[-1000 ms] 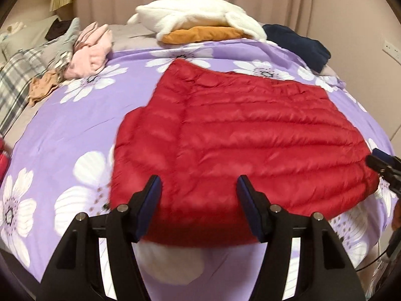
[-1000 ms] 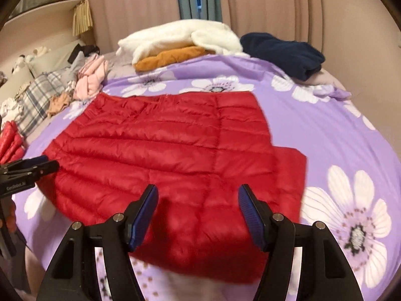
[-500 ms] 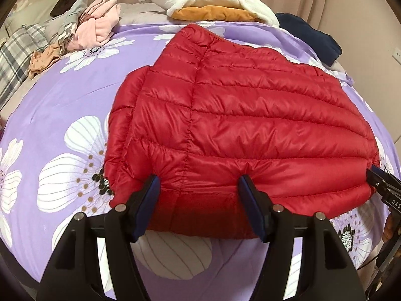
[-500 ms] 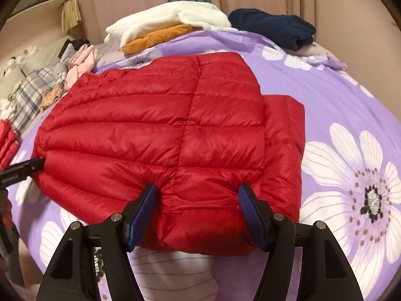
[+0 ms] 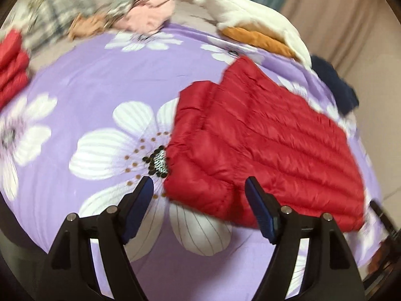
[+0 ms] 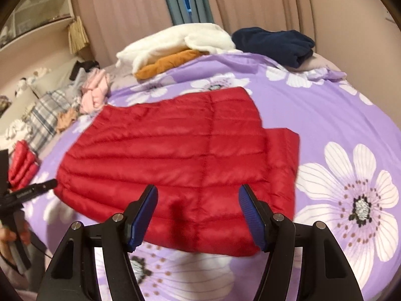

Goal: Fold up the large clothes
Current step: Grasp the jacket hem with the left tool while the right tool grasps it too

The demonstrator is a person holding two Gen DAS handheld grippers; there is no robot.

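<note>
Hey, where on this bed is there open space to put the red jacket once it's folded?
Bare purple floral bedspread lies left of the red puffer jacket, bordered by the pink clothes and plaid pile behind. Another open patch lies right of the jacket. The head of the bed is crowded: white and orange stack, navy bundle.

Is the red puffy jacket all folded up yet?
Partly. The red jacket lies flat on the purple bedspread, one sleeve tucked under. Both the left hand-held gripper and right hand-held gripper are open, holding nothing. Folding it smaller looks left.
</note>
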